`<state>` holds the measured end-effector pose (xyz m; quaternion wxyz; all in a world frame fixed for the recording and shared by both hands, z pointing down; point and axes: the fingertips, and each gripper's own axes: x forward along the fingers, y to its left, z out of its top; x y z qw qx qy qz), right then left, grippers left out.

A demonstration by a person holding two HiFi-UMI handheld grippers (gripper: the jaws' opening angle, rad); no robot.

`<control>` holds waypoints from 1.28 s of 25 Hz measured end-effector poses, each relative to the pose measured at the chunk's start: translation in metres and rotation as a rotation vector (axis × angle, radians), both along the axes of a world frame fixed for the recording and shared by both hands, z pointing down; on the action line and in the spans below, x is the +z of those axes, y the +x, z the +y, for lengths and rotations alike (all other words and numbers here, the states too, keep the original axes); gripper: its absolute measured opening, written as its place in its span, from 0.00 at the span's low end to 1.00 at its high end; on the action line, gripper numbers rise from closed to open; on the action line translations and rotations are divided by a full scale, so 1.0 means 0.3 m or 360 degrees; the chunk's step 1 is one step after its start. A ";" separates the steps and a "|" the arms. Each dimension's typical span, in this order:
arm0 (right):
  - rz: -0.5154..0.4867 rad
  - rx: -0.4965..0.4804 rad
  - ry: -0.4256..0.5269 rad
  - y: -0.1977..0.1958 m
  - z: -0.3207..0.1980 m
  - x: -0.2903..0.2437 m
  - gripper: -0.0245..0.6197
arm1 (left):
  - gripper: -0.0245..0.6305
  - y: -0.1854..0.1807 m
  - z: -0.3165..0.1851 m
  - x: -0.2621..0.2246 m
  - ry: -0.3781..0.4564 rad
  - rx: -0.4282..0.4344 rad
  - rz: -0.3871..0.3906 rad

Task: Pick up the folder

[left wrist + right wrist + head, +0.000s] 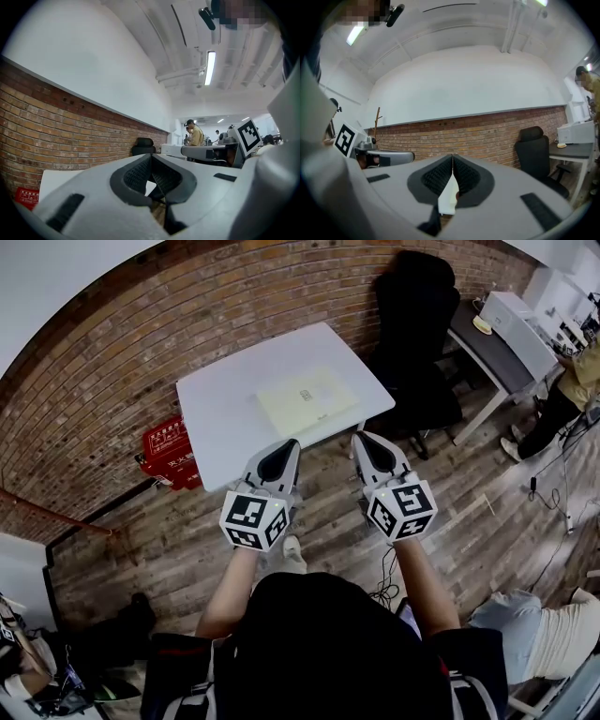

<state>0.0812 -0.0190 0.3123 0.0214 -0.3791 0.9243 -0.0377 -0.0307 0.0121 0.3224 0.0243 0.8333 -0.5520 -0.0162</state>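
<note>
Barely begun, with left gripper point(292, 442) and right gripper point(357, 436) both closed tight on nothing, short of the white table point(211, 423), and the pale folder point(307, 400) flat on it ahead of both tips, untouched; reaching, opening, clamping, lifting all left.

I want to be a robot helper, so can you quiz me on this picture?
1. True or false: the folder lies flat on the table.
2. In the head view, what stands to the right of the table? A. a black chair B. a bicycle C. a fridge
3. Fill in: the left gripper and the right gripper are both ____ and empty.

Key: 1 true; 2 A; 3 shut.
</note>
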 end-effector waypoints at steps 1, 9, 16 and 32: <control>0.0002 0.0002 -0.0002 -0.011 -0.016 0.000 0.08 | 0.07 -0.012 -0.017 -0.002 0.0000 0.0002 0.0003; 0.0020 0.0004 -0.0021 -0.097 -0.139 0.007 0.08 | 0.07 -0.098 -0.143 0.009 -0.0020 0.0000 0.0030; 0.0025 0.0032 -0.0031 -0.188 -0.268 0.007 0.08 | 0.07 -0.195 -0.269 0.014 -0.0040 0.0018 0.0045; 0.0068 0.0134 -0.0085 -0.346 -0.465 0.020 0.08 | 0.07 -0.365 -0.488 0.053 -0.0126 0.0122 0.0067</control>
